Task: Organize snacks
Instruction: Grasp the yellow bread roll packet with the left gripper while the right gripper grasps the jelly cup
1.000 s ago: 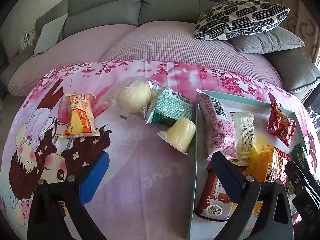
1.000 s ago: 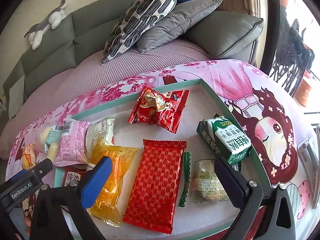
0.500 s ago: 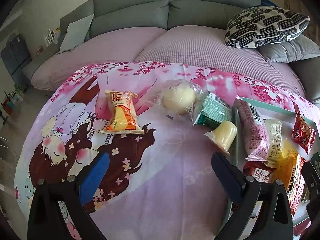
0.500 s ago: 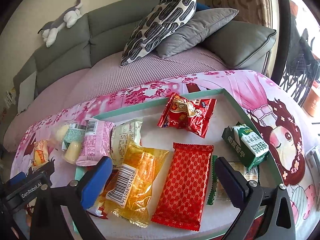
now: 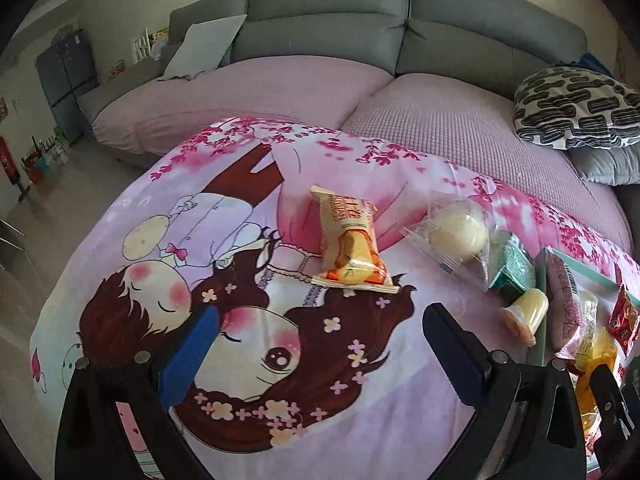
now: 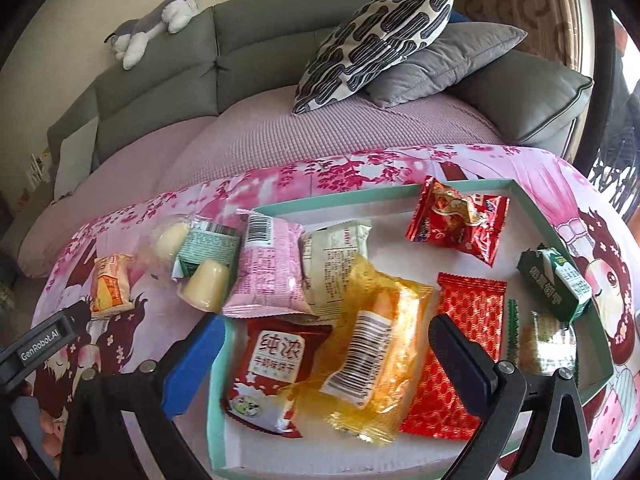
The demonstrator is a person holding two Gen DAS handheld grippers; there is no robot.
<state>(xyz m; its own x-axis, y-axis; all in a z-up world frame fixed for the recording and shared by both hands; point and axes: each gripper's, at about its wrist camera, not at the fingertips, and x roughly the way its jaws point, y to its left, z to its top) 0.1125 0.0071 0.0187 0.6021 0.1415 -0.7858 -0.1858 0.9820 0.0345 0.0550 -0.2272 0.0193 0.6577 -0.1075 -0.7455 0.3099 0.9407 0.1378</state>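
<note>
A grey sofa (image 6: 160,92) with a mauve quilted seat cover runs behind everything, a black-and-white patterned cushion (image 6: 380,36) propped on it. In front of it lies the pink cartoon-print cloth (image 5: 248,264), and on the cloth sits the shallow mint-green rimmed tray (image 6: 332,202), my landmark here.

Inside the tray: a clear orange-yellow wrapped cake (image 6: 376,356), a red patterned foil packet (image 6: 456,356), a dark red milk-biscuit pouch (image 6: 272,372), a pink snack bag (image 6: 268,268) over the tray's left rim, a crinkled red sweet bag (image 6: 456,216) near the far rim, and a green-and-white carton-style pack (image 6: 556,280) at the right rim.

Left of the tray, on the cloth: a pale round bun in clear wrap (image 5: 460,228), a green sachet (image 5: 514,268), a small yellow jelly cup (image 5: 526,312) just beside the rim, and farthest out an orange-and-cream cake packet (image 5: 348,248).

The left gripper (image 5: 320,340) hangs over the cloth left of the tray, fingers spread, holding nothing. The right gripper (image 6: 328,344) hovers above the tray's near side, likewise spread wide and empty
</note>
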